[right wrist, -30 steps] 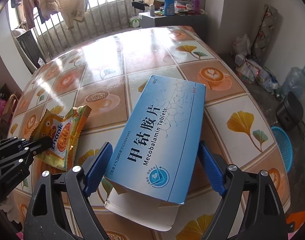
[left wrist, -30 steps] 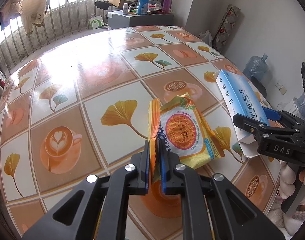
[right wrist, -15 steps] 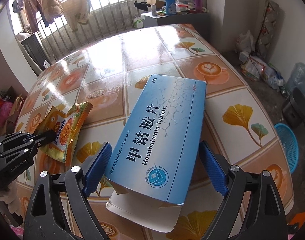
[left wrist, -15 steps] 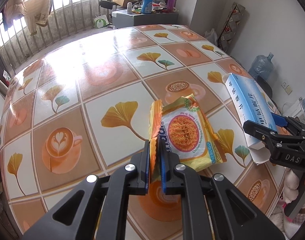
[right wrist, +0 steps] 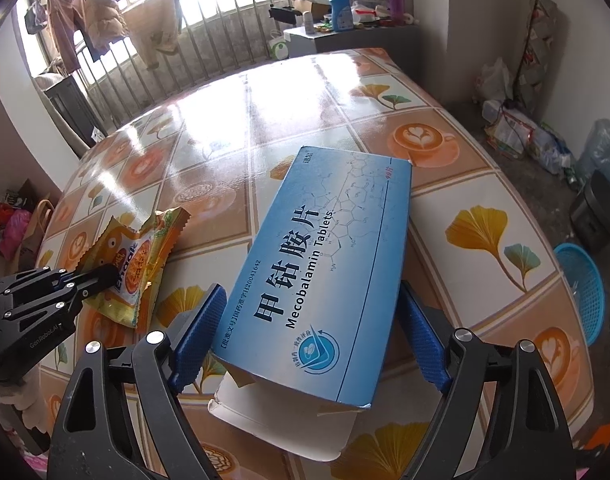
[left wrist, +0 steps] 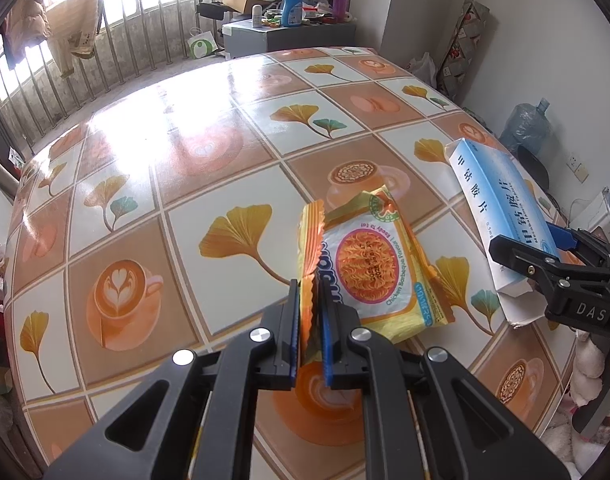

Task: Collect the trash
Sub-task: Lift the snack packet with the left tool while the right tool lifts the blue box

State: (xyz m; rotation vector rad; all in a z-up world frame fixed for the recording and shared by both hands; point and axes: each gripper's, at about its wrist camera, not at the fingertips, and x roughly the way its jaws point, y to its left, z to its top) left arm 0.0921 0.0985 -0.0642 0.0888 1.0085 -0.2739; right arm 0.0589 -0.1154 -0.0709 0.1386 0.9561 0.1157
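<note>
While the left tongs (left wrist: 309, 320) pinch the snack wrapper (left wrist: 369, 264), the blue box (right wrist: 325, 276) lies on the surface (left wrist: 185, 168), pointing straight away between the closing right tongs (right wrist: 309, 332), not yet squeezed.

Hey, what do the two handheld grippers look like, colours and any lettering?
Both are black angular plastic frames with silver screws and blue ribbed pads on the fingers. The right gripper shows "DAS" in the left view; the left gripper reads "GenRobot.AI" in the right view.
</note>
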